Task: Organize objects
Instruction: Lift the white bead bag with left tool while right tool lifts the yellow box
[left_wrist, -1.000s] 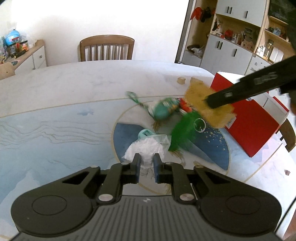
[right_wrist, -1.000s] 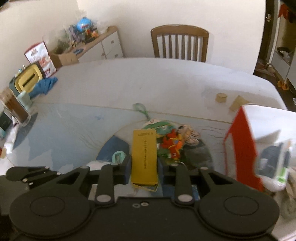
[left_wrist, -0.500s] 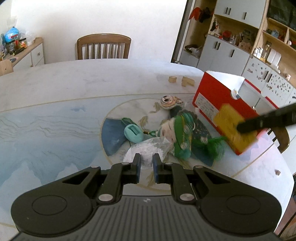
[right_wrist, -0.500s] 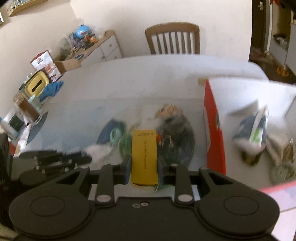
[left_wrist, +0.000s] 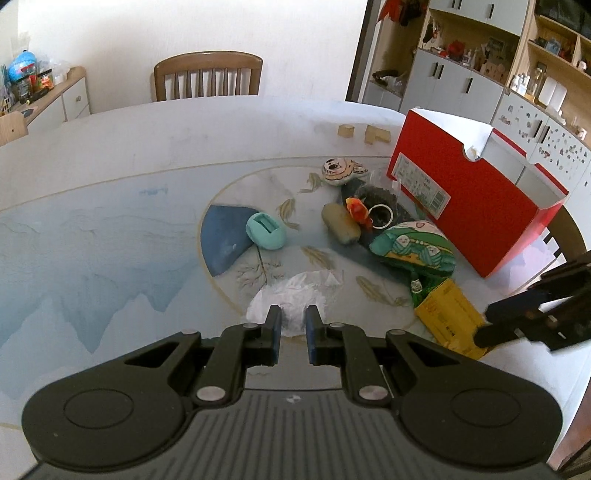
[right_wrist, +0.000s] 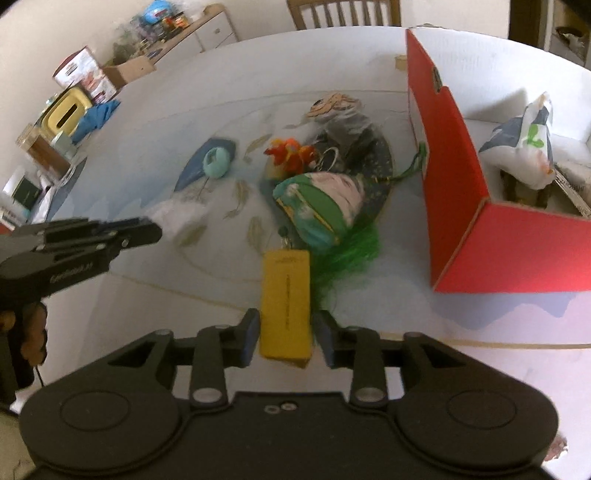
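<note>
The right gripper (right_wrist: 286, 330) just let go: fingers now apart around the flat yellow cardboard packet (right_wrist: 284, 284), down on the table beside the red cardboard box (right_wrist: 447, 147), not in it. Left gripper (left_wrist: 292, 326) hovers, slightly parted, empty, over crumpled white plastic (left_wrist: 295, 295).

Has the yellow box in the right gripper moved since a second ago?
Yes. The yellow box, once level with the red box, now sits low beside the table edge, with the right gripper loosened around it.

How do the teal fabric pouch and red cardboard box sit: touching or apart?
Apart. The right wrist view shows bare table between the teal fabric pouch and the red cardboard box.
</note>
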